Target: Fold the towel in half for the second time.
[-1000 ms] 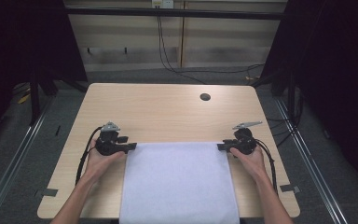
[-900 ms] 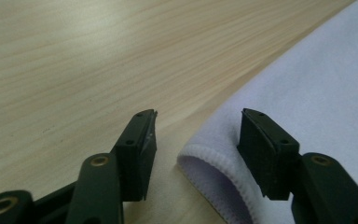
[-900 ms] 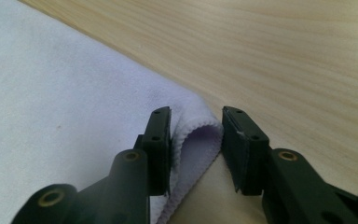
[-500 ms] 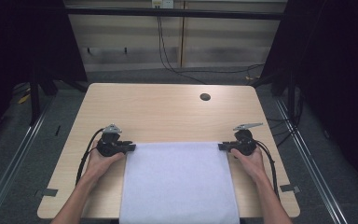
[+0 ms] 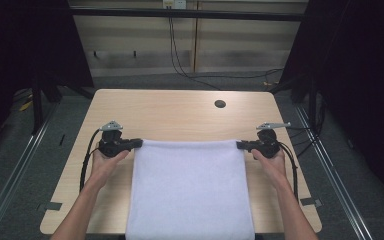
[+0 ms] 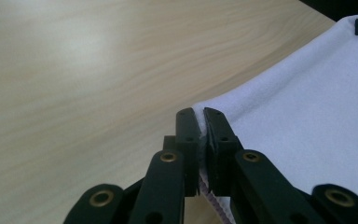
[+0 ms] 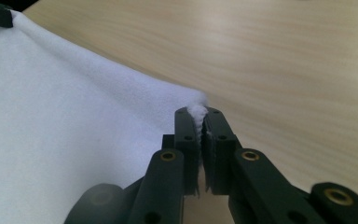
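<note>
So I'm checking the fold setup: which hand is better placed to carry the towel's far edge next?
Neither alone. The left gripper and right gripper are each shut on a far corner of the white towel, edge stretched between them, so both should probably move together.

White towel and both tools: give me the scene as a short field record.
surface: light wooden table
item: white towel, spread flat, near edge hanging past the table's front
left tool: jaws have just been closing, now shut on the towel's far left corner
right tool: jaws have just been closing, now shut on the towel's far right corner
far edge: stretched straight between the two tools
hands: left hand and right hand, one behind each tool
other: dark round hole in the tabletop
</note>
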